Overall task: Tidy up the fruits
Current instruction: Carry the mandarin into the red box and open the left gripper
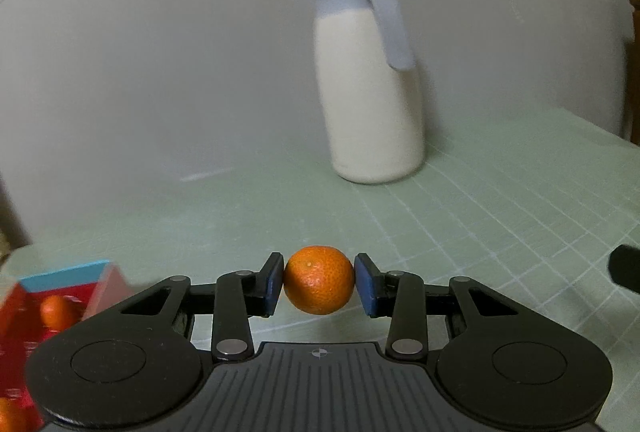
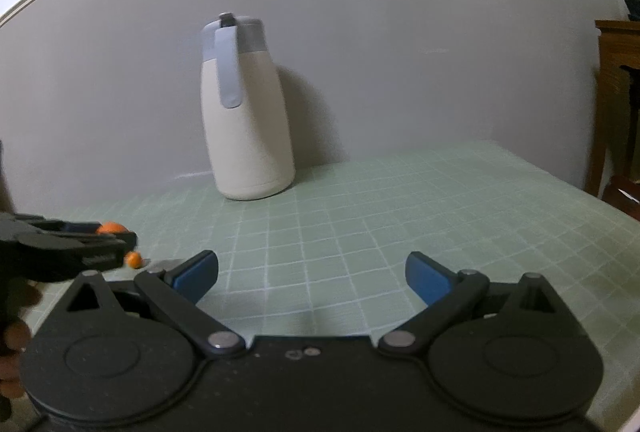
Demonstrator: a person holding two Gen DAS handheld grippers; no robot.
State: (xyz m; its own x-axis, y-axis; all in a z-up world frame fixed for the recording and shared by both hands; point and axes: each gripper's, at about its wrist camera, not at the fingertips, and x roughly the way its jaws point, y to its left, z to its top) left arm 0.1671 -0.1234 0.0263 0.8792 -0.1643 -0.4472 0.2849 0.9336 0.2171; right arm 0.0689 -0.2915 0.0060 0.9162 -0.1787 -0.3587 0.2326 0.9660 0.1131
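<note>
My left gripper point(image 1: 319, 286) pinches a small orange point(image 1: 319, 280) between its two blue pads point(image 1: 274, 284), holding it above the green gridded mat point(image 1: 500, 216), on the near side of the white jug point(image 1: 368, 83) that stands upright by the grey wall. Nearer than the jug and off to its left, a red box point(image 1: 24, 316) with a blue rim sits at the edge of the left wrist view, with more oranges point(image 1: 58, 310) showing in it. My right gripper point(image 2: 312, 278) is spread wide with nothing between its pads, low over the mat in front of the jug point(image 2: 246, 111). From the right wrist view, the left gripper point(image 2: 80, 244) shows to the jug's near left, the orange point(image 2: 110, 228) peeping above its fingers.
</note>
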